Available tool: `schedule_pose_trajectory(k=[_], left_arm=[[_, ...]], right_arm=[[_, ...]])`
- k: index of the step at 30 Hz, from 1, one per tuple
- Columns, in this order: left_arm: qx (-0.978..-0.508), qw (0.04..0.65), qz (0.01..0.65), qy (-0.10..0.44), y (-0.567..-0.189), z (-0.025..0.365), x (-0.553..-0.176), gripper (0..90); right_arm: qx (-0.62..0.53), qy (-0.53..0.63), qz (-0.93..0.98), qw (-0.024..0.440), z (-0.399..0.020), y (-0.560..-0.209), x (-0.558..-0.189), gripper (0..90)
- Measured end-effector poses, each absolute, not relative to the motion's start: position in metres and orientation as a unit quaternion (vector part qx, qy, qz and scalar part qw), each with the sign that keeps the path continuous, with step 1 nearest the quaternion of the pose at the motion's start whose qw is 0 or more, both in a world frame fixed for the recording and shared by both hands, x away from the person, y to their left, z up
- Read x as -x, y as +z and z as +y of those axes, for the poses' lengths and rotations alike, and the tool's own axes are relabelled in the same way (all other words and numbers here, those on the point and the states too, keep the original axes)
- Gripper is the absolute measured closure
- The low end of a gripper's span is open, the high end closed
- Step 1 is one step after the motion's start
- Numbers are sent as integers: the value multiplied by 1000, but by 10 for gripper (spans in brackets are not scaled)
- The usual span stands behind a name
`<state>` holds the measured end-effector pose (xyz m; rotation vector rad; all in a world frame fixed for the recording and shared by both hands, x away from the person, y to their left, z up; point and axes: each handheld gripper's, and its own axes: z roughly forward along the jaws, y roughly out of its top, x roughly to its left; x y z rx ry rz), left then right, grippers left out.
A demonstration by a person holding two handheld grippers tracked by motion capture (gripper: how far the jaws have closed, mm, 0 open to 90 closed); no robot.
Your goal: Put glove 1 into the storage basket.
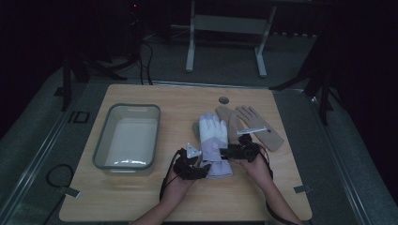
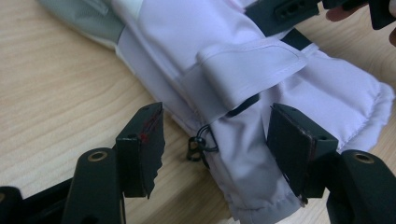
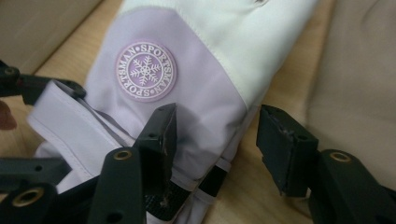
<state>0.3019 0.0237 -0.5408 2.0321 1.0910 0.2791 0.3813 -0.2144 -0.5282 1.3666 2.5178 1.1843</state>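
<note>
High view: dim, underexposed, soft; room beyond the table (image 1: 141,197) nearly black. Gripper views: brighter, evenly lit, near jaws slightly blurred, faint shadows beneath the glove (image 2: 243,70).

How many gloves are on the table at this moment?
3. A padded lilac and white glove lies mid-table between the two grippers; two tan gloves lie side by side to its right, one partly under it, the other outermost.

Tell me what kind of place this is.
Probably a lab or data-collection workspace, not a home: a bare wooden table in a dark room, a metal stand frame and cables on the grey floor behind, and a staged set of a ski glove, tan gloves and a grey bin.
</note>
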Motion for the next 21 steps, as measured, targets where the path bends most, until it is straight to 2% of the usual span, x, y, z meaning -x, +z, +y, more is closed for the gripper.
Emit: schedule_pose_trajectory(k=[2, 10, 12, 15, 18, 21], left_arm=[[-803, 399, 431, 97, -544, 27, -304, 369], [-807, 404, 426, 68, -553, 34, -312, 369], [-809, 405, 423, 55, -554, 36, -316, 369], [-809, 406, 422, 48, -555, 38, -318, 368], [-809, 404, 424, 42, -555, 38, -319, 368], [-809, 397, 432, 29, -555, 39, -321, 368]], right_arm=[[-436, 377, 817, 10, -214, -533, -383, 452], [-468, 388, 790, -81, -219, -549, -392, 449], [-466, 398, 784, -96, -219, -552, -393, 489], [-464, 403, 780, -112, -218, -554, -393, 612], [-444, 385, 807, -54, -210, -545, -385, 708], [-416, 350, 838, 49, -192, -534, -369, 734]])
